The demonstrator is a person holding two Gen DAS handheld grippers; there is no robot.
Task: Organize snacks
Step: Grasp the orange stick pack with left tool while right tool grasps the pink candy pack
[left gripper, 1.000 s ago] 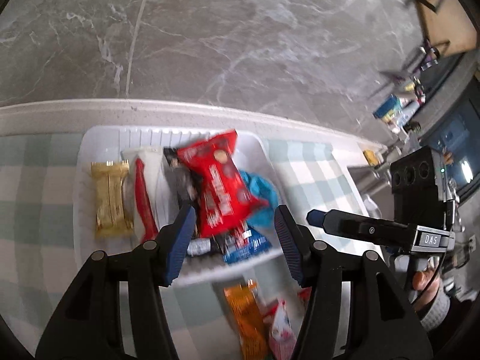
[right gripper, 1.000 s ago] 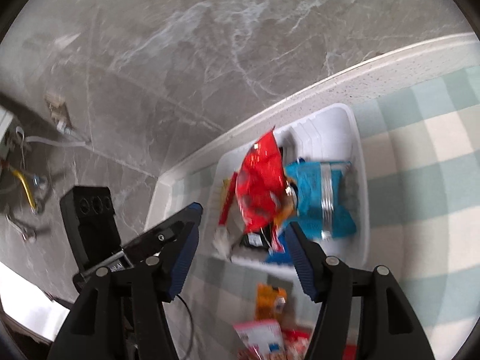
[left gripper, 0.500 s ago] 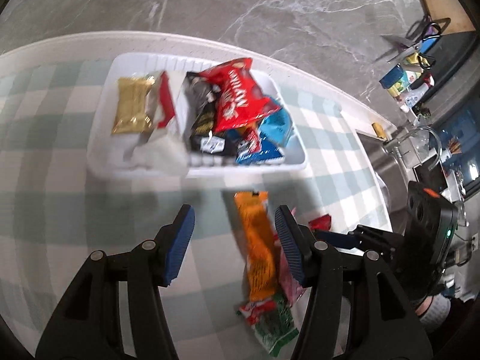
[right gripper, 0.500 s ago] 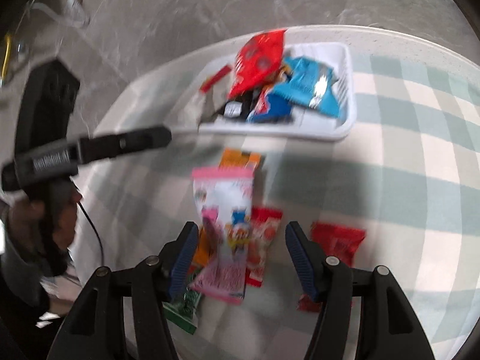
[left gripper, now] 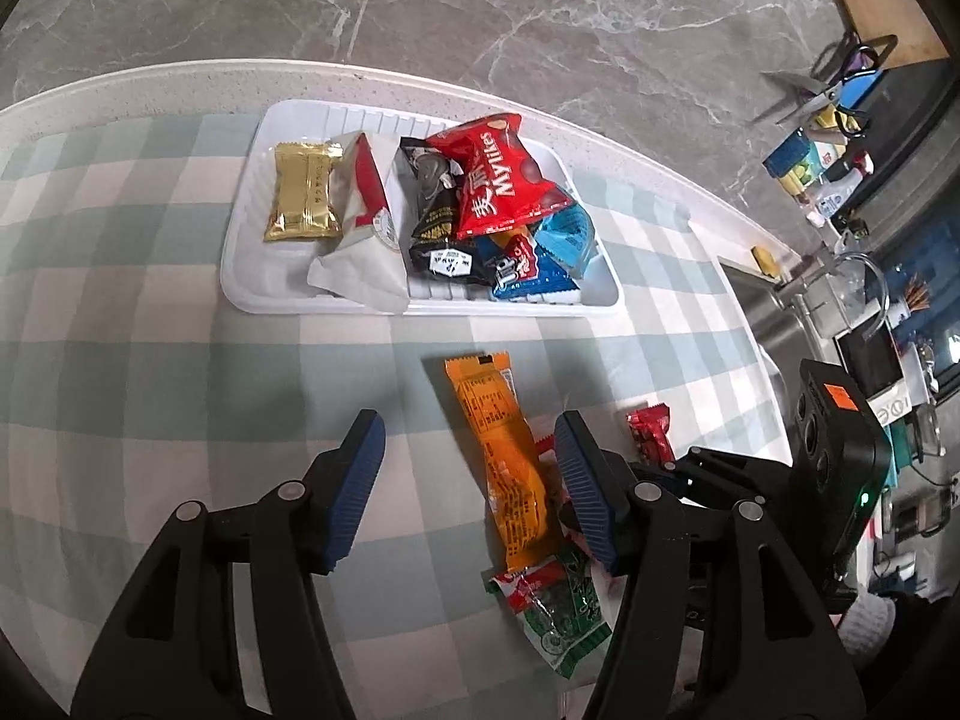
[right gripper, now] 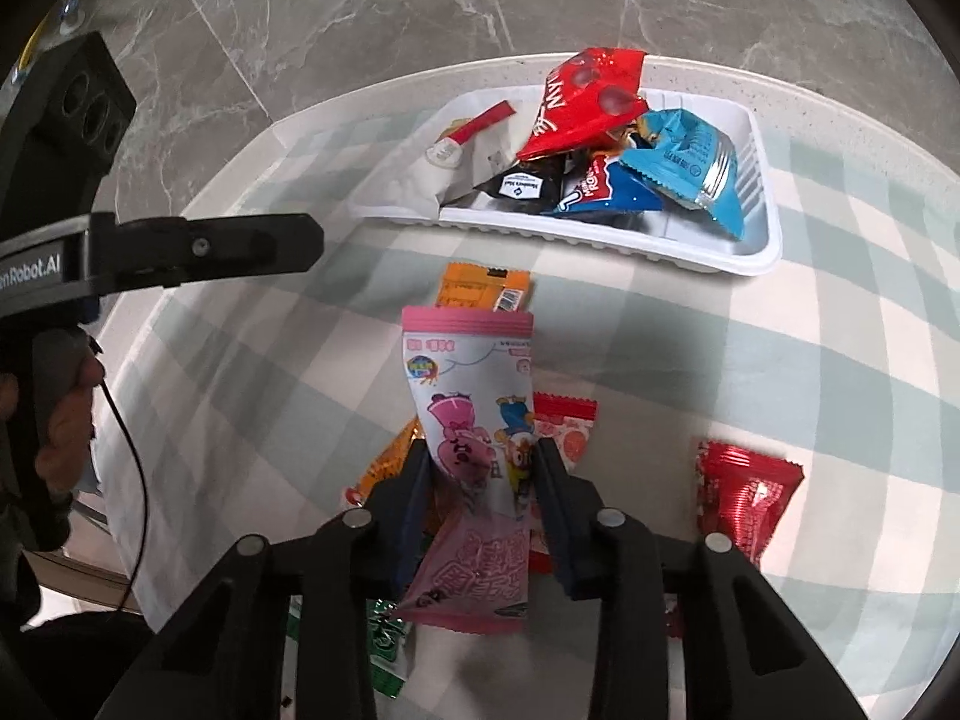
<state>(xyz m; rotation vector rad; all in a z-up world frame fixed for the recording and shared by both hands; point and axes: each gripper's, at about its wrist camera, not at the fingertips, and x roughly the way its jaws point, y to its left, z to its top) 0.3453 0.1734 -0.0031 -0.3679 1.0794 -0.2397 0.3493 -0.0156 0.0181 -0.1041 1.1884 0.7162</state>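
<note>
**Operator:** Right wrist view first. My right gripper [right gripper: 483, 468] has just been closing its jaws, and they now pinch the pink packet [right gripper: 474, 420] by its lower half, the rest of it sticking out ahead over the checked cloth [right gripper: 810, 396].

**Partner:** And the tray?

**Operator:** White tray [left gripper: 240, 252] sits near the far edge of the table, well beyond both grippers. From the left wrist I see a gold bar [left gripper: 303, 192] flat at its left end, then a white-and-red pack [left gripper: 360, 222] whose corner hangs over the near rim, a black pouch [left gripper: 435, 222], a big red bag [left gripper: 504, 180] lying on top of the pile, and blue packs [left gripper: 540, 264] at the right end.

**Partner:** Left side?

**Operator:** My left gripper [left gripper: 465, 477] hangs with its jaws apart, gripping nothing. An orange packet [left gripper: 504, 456] lies on the cloth between the fingers, nearer the right one. A green-and-red packet [left gripper: 555, 612] lies just below it.

**Partner:** Anything else loose?

**Operator:** A small red sweet [right gripper: 741, 492] lies on the cloth to the right of my right gripper, and a red-and-white packet [right gripper: 567, 432] is partly hidden under the pink one.
</note>
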